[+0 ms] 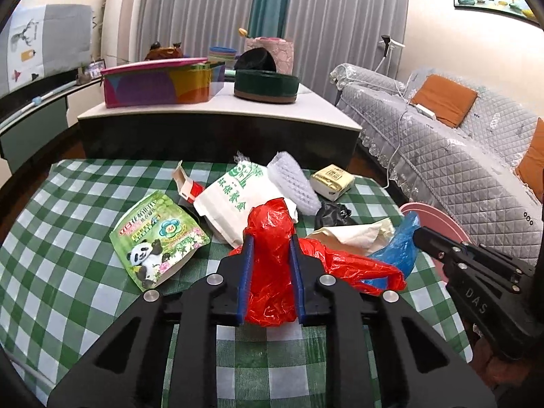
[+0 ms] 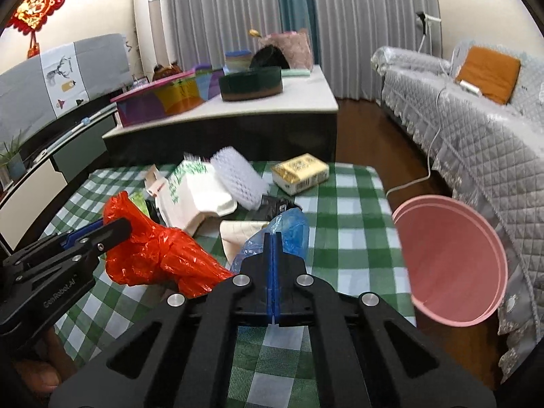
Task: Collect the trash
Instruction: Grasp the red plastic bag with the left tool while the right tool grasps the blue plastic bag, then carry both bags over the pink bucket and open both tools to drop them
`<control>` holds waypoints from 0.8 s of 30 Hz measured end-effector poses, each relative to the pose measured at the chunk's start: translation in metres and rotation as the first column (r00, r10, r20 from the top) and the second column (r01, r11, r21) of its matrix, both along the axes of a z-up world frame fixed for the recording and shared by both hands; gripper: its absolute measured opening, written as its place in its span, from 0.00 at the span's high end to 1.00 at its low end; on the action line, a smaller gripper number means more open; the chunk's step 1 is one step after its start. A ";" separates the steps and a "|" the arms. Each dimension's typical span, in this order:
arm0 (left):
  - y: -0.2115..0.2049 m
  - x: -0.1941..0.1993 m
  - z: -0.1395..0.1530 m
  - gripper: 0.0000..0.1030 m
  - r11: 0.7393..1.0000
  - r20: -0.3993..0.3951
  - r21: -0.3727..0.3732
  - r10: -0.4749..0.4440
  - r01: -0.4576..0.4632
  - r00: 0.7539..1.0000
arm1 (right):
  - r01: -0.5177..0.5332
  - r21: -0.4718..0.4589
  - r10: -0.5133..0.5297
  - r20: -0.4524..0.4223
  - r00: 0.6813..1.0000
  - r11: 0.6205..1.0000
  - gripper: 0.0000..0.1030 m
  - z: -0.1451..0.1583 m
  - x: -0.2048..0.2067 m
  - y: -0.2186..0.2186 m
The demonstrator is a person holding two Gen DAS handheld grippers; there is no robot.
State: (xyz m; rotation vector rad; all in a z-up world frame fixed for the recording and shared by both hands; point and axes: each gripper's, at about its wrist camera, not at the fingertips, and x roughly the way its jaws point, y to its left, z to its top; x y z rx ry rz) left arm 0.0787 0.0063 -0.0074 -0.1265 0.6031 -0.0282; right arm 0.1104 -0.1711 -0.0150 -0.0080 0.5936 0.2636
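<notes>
On the checked surface the trash lies in a loose heap toward the far right, none of it yet in the pink bin, which stands off the right edge beside the sofa and shows nothing inside as far as its mouth can be seen. So the collecting looks barely begun: two pieces are gripped, everything else is untouched.

Largest in the heap is the white bag with green print, at the far middle. Left of it, near, lies the panda pouch. The red bag sprawls across the near middle; the left gripper is clamped on a bunched fold of it, the plastic filling the space between the blue pads. Just right of it is the blue bag; the right gripper has its pads pressed together at the bag's near edge, with thin film apparently pinched between them. Between the two bags sits a beige paper wad. Farther off are a white bubble sheet, a black wrapper, a yellow box and a small red-and-white carton.

Left to do, by my reading: carry both bags right to the bin, then return for the rest.
</notes>
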 end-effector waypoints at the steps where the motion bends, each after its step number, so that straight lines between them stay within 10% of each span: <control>1: 0.000 -0.001 0.002 0.81 1.000 0.004 0.000 0.000 0.000 1.000 | 0.002 -0.001 -0.002 0.015 1.000 1.000 1.00 0.004 -0.003 -0.002; 24: -0.025 -0.046 0.038 0.82 0.998 0.074 0.009 -0.065 0.065 0.995 | 0.113 -0.014 -0.109 0.157 0.981 0.994 1.00 0.078 -0.071 -0.062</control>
